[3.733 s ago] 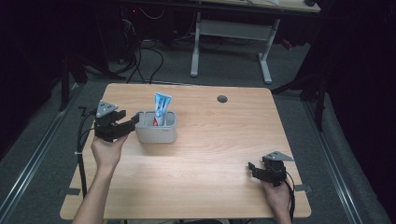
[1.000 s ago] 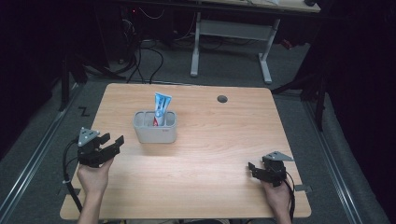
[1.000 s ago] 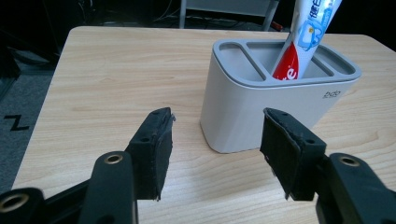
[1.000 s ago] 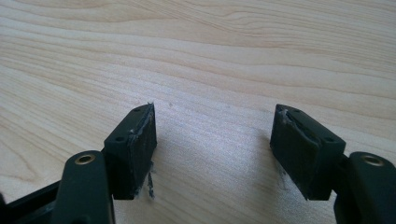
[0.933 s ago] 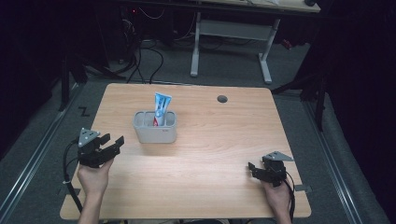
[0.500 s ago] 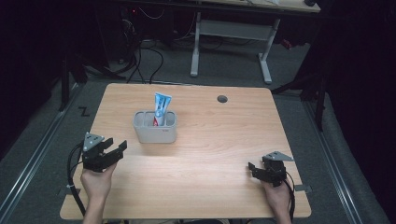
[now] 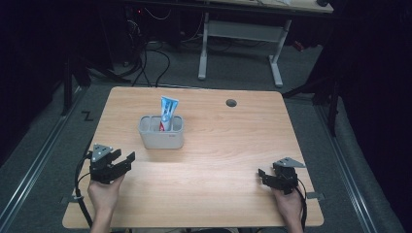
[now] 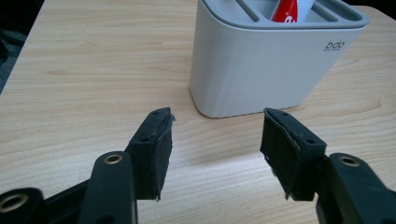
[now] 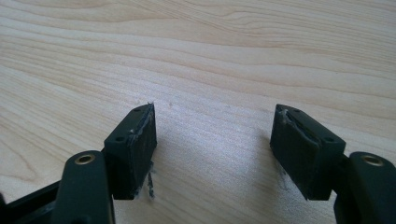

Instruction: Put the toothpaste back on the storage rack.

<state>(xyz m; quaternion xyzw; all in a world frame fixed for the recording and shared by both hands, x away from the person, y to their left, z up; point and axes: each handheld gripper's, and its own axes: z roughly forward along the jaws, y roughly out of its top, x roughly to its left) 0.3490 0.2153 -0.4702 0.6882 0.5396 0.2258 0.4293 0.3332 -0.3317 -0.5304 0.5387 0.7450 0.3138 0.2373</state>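
A grey divided holder point(image 7: 161, 132) stands on the wooden table point(image 7: 228, 141), left of centre. A blue, white and red tube point(image 7: 168, 112) sticks upright out of it. My left gripper point(image 7: 122, 159) rests near the front left of the table, open and empty, a short way in front of the holder. In the left gripper view the holder point(image 8: 275, 56) stands just beyond the open gripper point(image 8: 217, 151), with the tube's red end point(image 8: 286, 10) inside. My right gripper point(image 7: 263, 174) lies at the front right, open, over bare wood point(image 9: 212, 149).
A round cable hole point(image 7: 231, 103) is set in the table near its far edge. Beyond the table stand a white desk frame point(image 7: 240, 36) and cables on the dark floor. A metal rail point(image 7: 34, 165) runs along the floor at the left.
My left gripper has drawn back from the holder toward the front left of the table, then shifted slightly right. The right gripper has stayed still.
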